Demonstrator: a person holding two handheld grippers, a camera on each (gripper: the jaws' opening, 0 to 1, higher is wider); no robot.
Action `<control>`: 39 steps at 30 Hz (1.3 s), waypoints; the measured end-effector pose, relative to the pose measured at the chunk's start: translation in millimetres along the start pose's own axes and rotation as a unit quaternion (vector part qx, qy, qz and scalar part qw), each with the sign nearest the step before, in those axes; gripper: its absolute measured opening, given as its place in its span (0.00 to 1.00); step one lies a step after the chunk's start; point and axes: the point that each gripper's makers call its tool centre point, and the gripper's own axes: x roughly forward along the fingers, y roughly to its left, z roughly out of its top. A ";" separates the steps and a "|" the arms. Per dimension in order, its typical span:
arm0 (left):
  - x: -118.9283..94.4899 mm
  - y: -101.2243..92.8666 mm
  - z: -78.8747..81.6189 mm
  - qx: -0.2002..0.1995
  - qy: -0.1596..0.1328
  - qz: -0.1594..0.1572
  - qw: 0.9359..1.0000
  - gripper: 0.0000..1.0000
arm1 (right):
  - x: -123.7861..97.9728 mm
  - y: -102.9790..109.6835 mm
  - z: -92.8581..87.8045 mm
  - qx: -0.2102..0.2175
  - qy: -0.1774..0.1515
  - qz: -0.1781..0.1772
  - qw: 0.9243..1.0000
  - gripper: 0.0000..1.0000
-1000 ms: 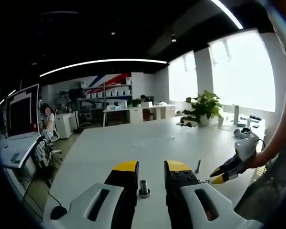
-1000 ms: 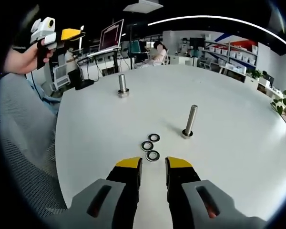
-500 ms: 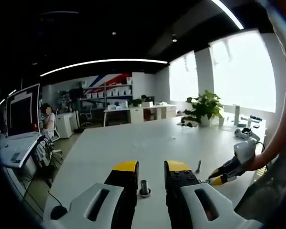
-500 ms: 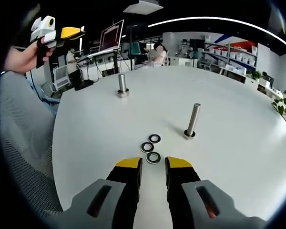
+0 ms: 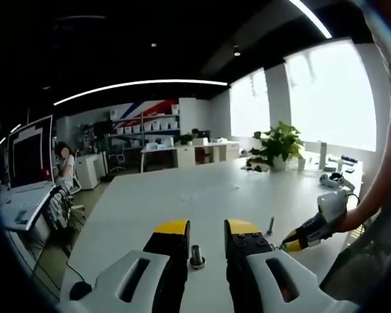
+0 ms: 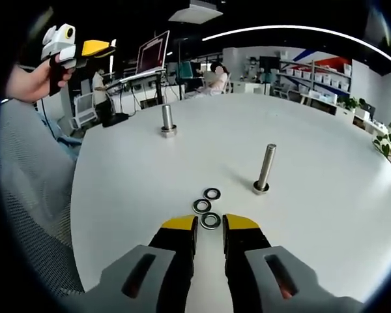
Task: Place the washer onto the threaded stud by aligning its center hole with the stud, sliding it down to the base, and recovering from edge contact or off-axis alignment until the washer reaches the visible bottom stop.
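Desk point(image 6: 326, 215): big, white and round-edged; everything sits on it.
Washers: three dark rings lie close together on the desk. The nearest washer point(image 6: 210, 220) is right in front of the right claw's tips. The middle washer point(image 6: 201, 206) is just behind it, and the far washer point(image 6: 212, 193) is a little farther back.
Tall stud point(image 6: 264, 168): stands up straight on the desk, near the washers and off to their right in the right gripper view. No washer is on it.
Short stud point(image 6: 167, 120): stands well behind the washers, toward the far edge of the desk. In the left gripper view it sits between the left claw's two jaws.
Right claw point(image 6: 210, 223): the yellow tips have a small gap between them and pinch nothing. They hang just above the nearest washer.
Left claw point(image 5: 206, 227): the jaws are spread a little, one on each side of the short stud, and hold nothing.
Hand point(image 6: 32, 81): holds the left claw up in the air, well apart from the washers.
Plant point(image 5: 278, 145): green, in a pot at the far side of the desk.
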 end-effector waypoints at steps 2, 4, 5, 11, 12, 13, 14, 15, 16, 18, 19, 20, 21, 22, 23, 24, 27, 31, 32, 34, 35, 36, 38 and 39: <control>0.3 0.8 -2.2 0.006 0.006 0.001 1.000 0.19 | 0.4 0.1 -0.3 0.002 0.000 0.001 1.000 0.15; 0.2 0.7 -1.8 0.006 0.005 0.002 1.000 0.19 | 0.3 0.0 -0.6 0.001 0.001 0.001 1.000 0.15; 0.1 0.7 -1.8 0.007 0.006 0.002 1.000 0.18 | 0.3 0.2 -0.6 0.001 0.002 0.002 1.000 0.15; -0.1 1.4 -1.8 0.005 0.006 0.003 1.000 0.18 | -0.4 0.9 -1.3 0.000 0.010 0.004 1.000 0.15; -0.1 1.4 -1.7 0.005 0.005 0.003 1.000 0.18 | -0.9 1.3 -1.2 0.000 0.010 0.004 1.000 0.15; -0.3 1.2 -1.2 0.005 0.004 0.003 1.000 0.18 | -1.7 1.4 -1.3 0.000 0.013 0.004 1.000 0.14; -0.4 1.0 -0.9 0.004 0.004 0.002 1.000 0.18 | -1.9 1.4 -1.3 0.000 0.013 0.003 1.000 0.14; -0.6 1.0 -0.4 0.006 0.003 0.003 1.000 0.18 | -2.5 1.3 -1.4 0.000 0.014 0.003 1.000 0.14; -0.5 1.0 -0.4 0.006 0.003 0.003 1.000 0.18 | -3.1 2.3 -0.1 -0.002 0.012 0.004 1.000 0.14; -0.4 1.1 -0.4 0.005 0.003 0.003 1.000 0.18 | -3.8 1.8 -1.8 -0.002 0.018 0.002 1.000 0.14; -0.3 1.0 -0.4 0.005 0.003 0.003 1.000 0.18 | -4.5 1.8 -2.7 0.000 0.018 0.001 1.000 0.14; -0.3 1.0 -0.4 0.005 0.003 0.002 1.000 0.18 | -5.0 1.8 -3.4 -0.002 0.018 0.000 1.000 0.14; -0.2 1.1 -0.4 0.005 0.003 0.003 1.000 0.18 | -5.4 1.6 -3.6 -0.002 0.018 0.000 1.000 0.14; -0.2 1.2 -0.3 0.005 0.003 0.003 1.000 0.18 | -5.8 1.1 -3.8 -0.001 0.019 -0.001 1.000 0.14; -0.1 1.1 -0.4 0.004 0.003 0.003 1.000 0.18 | -6.1 0.6 -3.9 -0.001 0.020 -0.002 1.000 0.14; -0.1 0.8 -0.7 0.005 0.004 0.002 1.000 0.18 | -6.3 -0.2 -3.9 -0.001 0.021 -0.003 1.000 0.14; 0.0 0.4 -1.2 0.005 0.004 0.001 1.000 0.18 | -7.8 -1.5 -1.5 -0.002 0.020 -0.007 1.000 0.14; 0.3 0.3 -1.2 0.006 0.004 0.001 1.000 0.18 | -9.5 -3.5 2.4 -0.004 0.016 -0.010 1.000 0.14; 0.2 0.3 -1.4 0.006 0.004 0.001 1.000 0.18 | -9.7 -3.7 2.8 -0.004 0.016 -0.010 1.000 0.14; 0.2 0.4 -1.7 0.006 0.005 0.001 1.000 0.18 | -11.7 -5.4 6.4 -0.006 0.012 -0.013 1.000 0.14; 0.3 0.4 -1.7 0.005 0.005 0.001 1.000 0.18 | -12.6 -6.0 7.9 -0.006 0.011 -0.014 1.000 0.14; 0.4 0.6 -1.6 0.006 0.005 0.001 1.000 0.18 | -13.3 -6.5 9.6 -0.007 0.010 -0.015 1.000 0.14; 0.5 0.9 -1.5 0.006 0.005 0.001 1.000 0.18 | -15.3 -8.8 15.1 -0.010 0.004 -0.017 1.000 0.14; 0.4 0.9 -1.7 0.006 0.005 0.001 1.000 0.18 | -15.7 -10.7 17.8 -0.011 0.002 -0.019 1.000 0.14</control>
